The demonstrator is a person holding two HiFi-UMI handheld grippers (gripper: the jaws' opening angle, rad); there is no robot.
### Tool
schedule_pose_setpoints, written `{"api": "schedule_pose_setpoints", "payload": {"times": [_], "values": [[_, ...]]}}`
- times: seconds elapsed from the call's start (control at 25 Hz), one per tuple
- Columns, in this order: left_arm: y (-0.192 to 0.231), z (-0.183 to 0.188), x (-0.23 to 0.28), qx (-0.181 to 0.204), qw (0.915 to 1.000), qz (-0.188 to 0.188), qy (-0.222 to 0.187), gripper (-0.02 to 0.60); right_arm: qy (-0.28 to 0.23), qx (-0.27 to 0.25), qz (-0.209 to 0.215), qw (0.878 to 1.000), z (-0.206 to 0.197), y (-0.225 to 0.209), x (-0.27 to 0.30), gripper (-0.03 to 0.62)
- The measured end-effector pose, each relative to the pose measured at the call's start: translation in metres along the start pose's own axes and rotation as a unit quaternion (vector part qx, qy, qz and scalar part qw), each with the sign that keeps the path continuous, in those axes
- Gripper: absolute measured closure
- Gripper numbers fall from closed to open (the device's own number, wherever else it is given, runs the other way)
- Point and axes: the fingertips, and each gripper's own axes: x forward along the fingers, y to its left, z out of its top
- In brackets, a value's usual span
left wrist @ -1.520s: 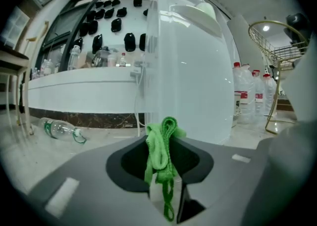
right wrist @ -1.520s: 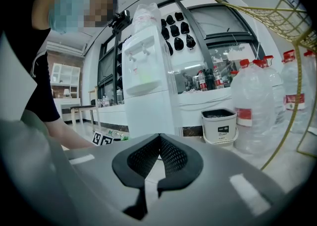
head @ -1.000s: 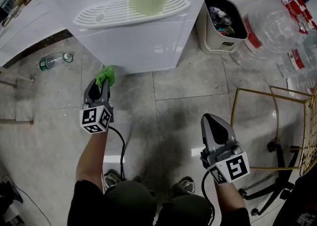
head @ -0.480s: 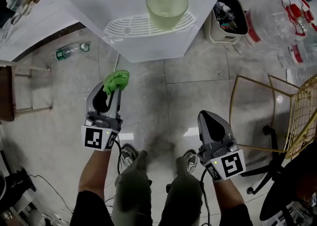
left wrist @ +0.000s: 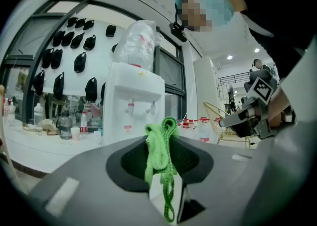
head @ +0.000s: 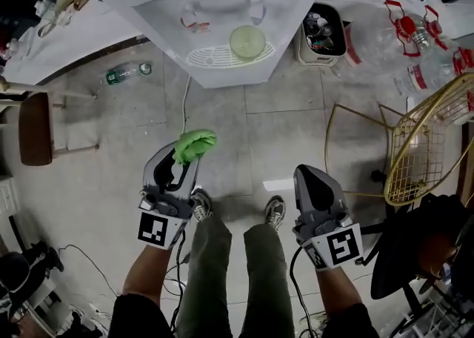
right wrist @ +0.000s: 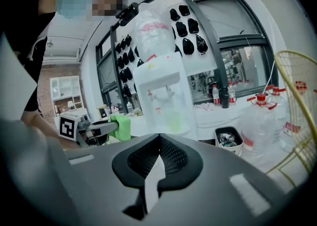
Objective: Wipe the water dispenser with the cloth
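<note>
Cloth [head: 194,144], clenched in the left tool [head: 185,157], has been lifted from the base of the water dispenser [head: 222,10], well short of its taps, so wiping probably resumes higher up; the right tool [head: 312,175] is clenched empty.

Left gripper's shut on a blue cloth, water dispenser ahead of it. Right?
Not blue: the cloth is green. The left gripper view shows it, with the left gripper shut on it and the water dispenser ahead of it.
</note>
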Motion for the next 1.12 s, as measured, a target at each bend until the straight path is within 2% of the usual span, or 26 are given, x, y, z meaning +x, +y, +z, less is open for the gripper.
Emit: {"api": "schedule_pose_setpoints", "payload": {"times": [0.28,0.92,1.12], "values": [[-0.026,0.093,-0.023,0.005,0.9999,-0.015,0.002,0.463,-0.015,-0.011,0.006,1.0,0.088,0.023,-0.035,0.589],[-0.063,0.232,-0.069,-0.014,0.999,0.041,0.011,0.463,-0.028,-0.044,0.037,0.998,0.209,0.057,-0.108,0.589],[-0.069,0.274,-0.086,-0.008,0.9984,0.056,0.007,0.463,-0.04,-0.061,0.047,0.996,0.245,0.071,-0.129,0.589]]}}
